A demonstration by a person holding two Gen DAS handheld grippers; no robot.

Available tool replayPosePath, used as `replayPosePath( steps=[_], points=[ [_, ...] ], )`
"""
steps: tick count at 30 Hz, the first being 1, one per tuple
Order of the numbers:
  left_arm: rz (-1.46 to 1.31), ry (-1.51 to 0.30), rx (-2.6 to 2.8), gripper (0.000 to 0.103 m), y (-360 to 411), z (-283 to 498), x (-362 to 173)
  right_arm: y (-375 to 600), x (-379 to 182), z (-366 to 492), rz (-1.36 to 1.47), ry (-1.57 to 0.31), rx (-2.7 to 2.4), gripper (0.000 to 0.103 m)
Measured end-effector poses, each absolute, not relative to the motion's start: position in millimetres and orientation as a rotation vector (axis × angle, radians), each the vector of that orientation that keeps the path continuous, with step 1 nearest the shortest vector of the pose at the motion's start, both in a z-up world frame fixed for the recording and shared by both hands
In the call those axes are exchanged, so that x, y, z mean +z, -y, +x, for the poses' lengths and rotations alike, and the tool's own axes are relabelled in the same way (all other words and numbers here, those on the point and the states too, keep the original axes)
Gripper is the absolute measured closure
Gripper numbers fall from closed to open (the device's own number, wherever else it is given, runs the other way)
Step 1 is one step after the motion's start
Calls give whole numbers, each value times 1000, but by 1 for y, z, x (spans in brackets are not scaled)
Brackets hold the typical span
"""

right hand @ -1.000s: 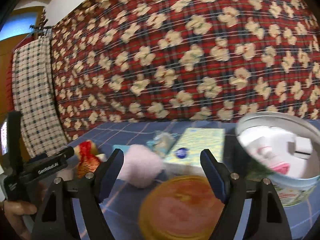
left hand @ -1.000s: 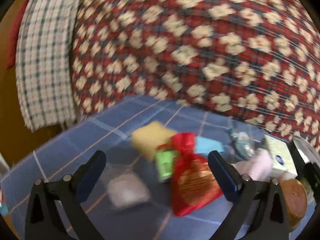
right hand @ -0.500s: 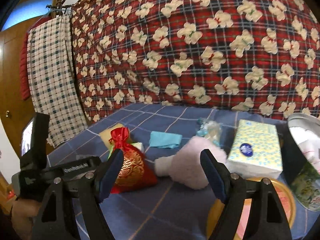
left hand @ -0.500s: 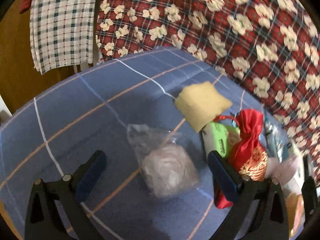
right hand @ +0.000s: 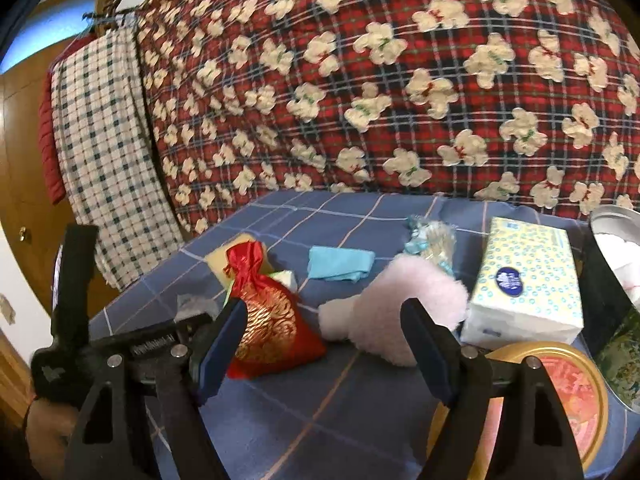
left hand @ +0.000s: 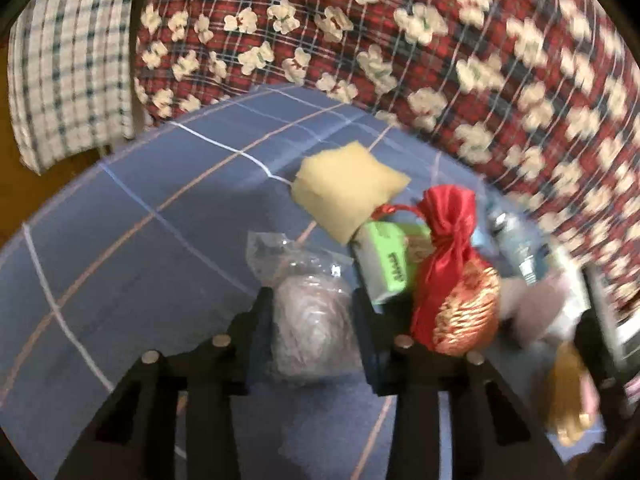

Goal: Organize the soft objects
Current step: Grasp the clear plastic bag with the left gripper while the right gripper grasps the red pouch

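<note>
The left claw [left hand: 316,312] is pinching a clear plastic bag of pale soft stuff [left hand: 310,320]; its two pads press the bag's sides from left and right, and the bag bulges out between and above them; it sits on the blue checked cloth [left hand: 140,248], whether a bed or a desk lies under it I cannot tell. Just to the right lie a green packet [left hand: 386,264], a yellow sponge-like pad [left hand: 348,188] and a red and gold drawstring pouch [left hand: 452,280], close enough that a careless lift would drag them.

The right claw [right hand: 324,344] hangs spread wide and empty above the cloth, with the red pouch [right hand: 268,312] at its left finger and a pink fluffy thing [right hand: 400,308] between its fingers further off; a tissue box [right hand: 528,280], a turquoise cloth [right hand: 340,262], a round orange lid [right hand: 560,392] and the white tin [right hand: 616,232] at the right edge lie beyond.

The step in hand looks like lifting the bag and carrying it to the tin; to do it well, the grip should hold the filling rather than only loose film, since slick plastic slips; lift straight up before swinging right, clearing the pouch; keep the right claw out of the path; release only once the bag is over the tin's mouth.
</note>
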State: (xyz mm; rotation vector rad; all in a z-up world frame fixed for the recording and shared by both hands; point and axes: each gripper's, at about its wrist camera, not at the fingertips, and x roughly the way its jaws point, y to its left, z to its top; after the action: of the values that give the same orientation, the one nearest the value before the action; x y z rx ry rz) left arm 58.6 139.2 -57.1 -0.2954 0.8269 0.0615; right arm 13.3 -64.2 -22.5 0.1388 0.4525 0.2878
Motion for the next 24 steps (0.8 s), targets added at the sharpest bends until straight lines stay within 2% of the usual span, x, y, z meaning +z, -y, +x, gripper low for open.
replayPosePath(
  steps=[5,14,18,20,22,23,24],
  points=[
    [-465,-724,-37,67,-165,47,-53,43,-22,25,81,-489,324,22],
    [-458,-461,75,67,-171,11,-25,3,-41,70,-14,-654,370,22],
    [-471,-407,115,67,-177,3,-22,-12,-43,78,-88,-668,371,22],
    [-464,-414,106,67,-177,5,-21,-19,-53,87,-122,-746,392,22],
    [-459,-419,105,67,-177,6,-22,-18,-59,94,-111,-802,389,29],
    [-458,-420,103,67,-176,5,-23,-15,-57,92,-94,-791,388,43],
    [-457,-421,105,67,-176,5,-23,-12,-57,91,-82,-793,391,47]
  ],
)
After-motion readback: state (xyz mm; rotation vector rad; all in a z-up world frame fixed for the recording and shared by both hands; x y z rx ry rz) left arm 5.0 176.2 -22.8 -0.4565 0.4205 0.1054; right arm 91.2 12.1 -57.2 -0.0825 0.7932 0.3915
